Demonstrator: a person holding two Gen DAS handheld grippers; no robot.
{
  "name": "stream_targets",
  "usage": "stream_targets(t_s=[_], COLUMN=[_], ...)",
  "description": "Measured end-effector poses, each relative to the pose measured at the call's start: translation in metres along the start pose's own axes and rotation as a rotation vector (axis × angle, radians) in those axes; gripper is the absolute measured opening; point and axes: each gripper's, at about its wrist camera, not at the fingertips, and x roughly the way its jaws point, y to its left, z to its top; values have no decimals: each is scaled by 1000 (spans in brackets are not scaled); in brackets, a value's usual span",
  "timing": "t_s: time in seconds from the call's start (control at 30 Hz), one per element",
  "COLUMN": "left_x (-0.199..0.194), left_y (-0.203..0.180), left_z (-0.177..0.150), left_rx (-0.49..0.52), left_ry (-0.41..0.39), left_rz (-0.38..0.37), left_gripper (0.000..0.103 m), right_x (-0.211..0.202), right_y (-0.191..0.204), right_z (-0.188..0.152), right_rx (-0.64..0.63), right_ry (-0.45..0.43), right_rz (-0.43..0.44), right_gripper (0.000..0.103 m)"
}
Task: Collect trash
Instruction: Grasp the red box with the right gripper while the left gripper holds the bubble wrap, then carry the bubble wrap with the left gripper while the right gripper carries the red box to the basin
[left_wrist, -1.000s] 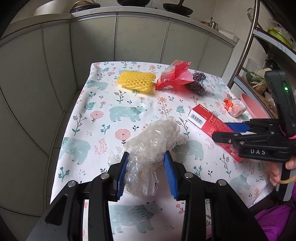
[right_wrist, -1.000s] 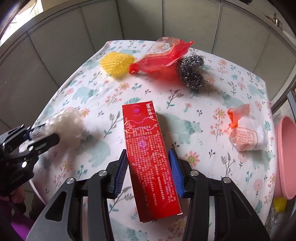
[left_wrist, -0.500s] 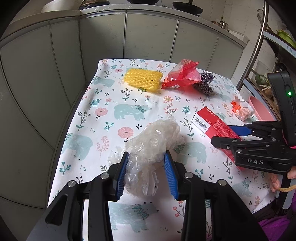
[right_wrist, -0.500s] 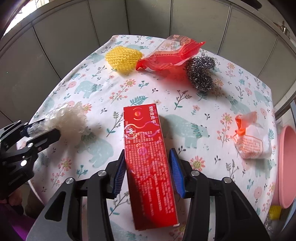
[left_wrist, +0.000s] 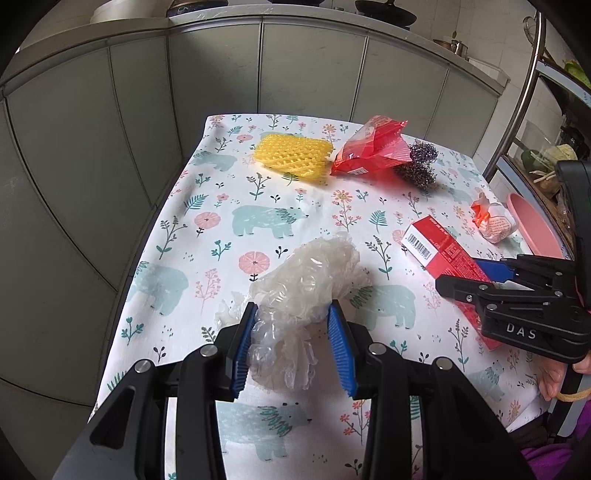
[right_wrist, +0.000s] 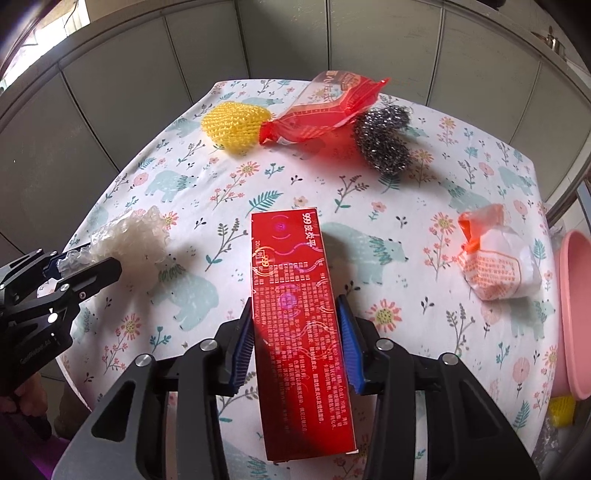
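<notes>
While our left gripper (left_wrist: 293, 341) points down over the bear-print tablecloth (left_wrist: 221, 206), its blue pads clench a crumpled clear plastic glove (left_wrist: 306, 284) at six o'clock in the left wrist view. At twelve o'clock lies a yellow foam net (left_wrist: 293, 157), with a red snack wrapper (left_wrist: 369, 151) and a steel scourer (left_wrist: 419, 166) at one o'clock, touching each other. At three o'clock we see the red carton (left_wrist: 443, 254) under the right gripper (left_wrist: 465, 278), and a small white-and-orange packet (left_wrist: 493, 221) just beside a pink basin (left_wrist: 535, 232) at two o'clock.

Seen from the right wrist, our right gripper (right_wrist: 295, 339) straddles the red carton (right_wrist: 295, 306) at six o'clock; its jaws have just been closing, the left pad meets the box edge, and we cannot tell whether the right pad presses it. The left gripper (right_wrist: 79, 269) holds the glove (right_wrist: 129, 236) at nine o'clock. The net (right_wrist: 236, 123) sits at eleven, the wrapper (right_wrist: 325, 107) at twelve, the scourer (right_wrist: 384, 144) at one, the packet (right_wrist: 496, 262) at three.
</notes>
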Motion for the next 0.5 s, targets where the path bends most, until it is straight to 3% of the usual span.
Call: stream_targets(t_s=[0.5], left_x=[-5], left_y=[-14], left_z=[5], left_rx=[23], left_ry=[-10], left_rz=[27], left_gripper=[38], right_x=[-30], right_y=[-26], right_z=[-5], right_rx=[72], right_ry=[-82], right_rz=[32], right_gripper=[42])
